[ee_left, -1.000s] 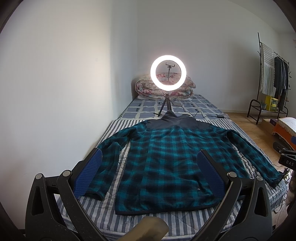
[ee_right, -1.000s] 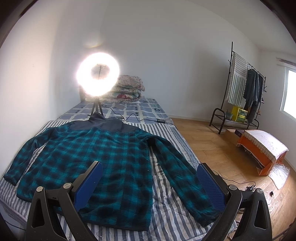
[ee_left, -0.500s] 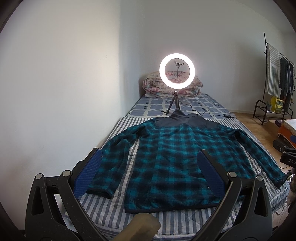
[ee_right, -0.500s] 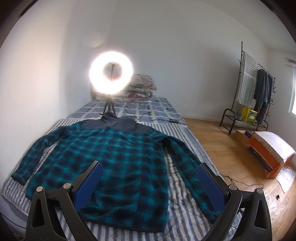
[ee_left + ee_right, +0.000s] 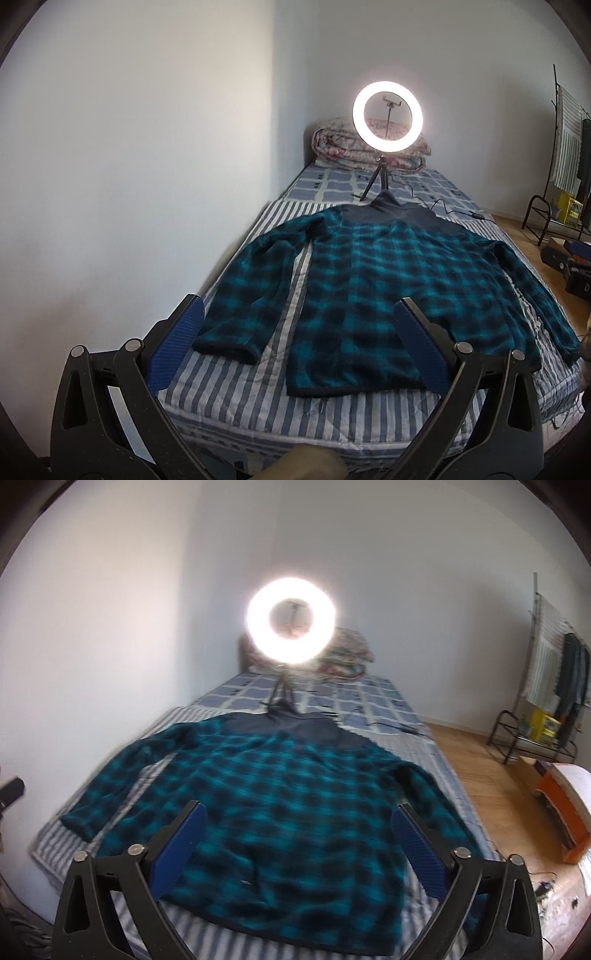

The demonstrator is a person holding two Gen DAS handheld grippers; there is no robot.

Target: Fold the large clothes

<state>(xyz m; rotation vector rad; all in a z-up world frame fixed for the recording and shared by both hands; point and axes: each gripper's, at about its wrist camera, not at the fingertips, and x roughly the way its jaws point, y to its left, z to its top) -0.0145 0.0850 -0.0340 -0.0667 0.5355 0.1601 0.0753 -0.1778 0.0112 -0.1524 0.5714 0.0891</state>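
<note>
Both grippers hang in the air, angled downward. The left gripper (image 5: 297, 325) fills the bottom of its frame, blue pads spread wide with nothing between them. The right gripper (image 5: 297, 829) sits at the bottom too, jaws wide but closing slightly, also empty-handed.

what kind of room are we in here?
Most likely a bedroom at home: a bed with a striped cover holds the plaid jacket, folded quilts are stacked at its far end, and a clothes rack stands on the wooden floor.
</note>
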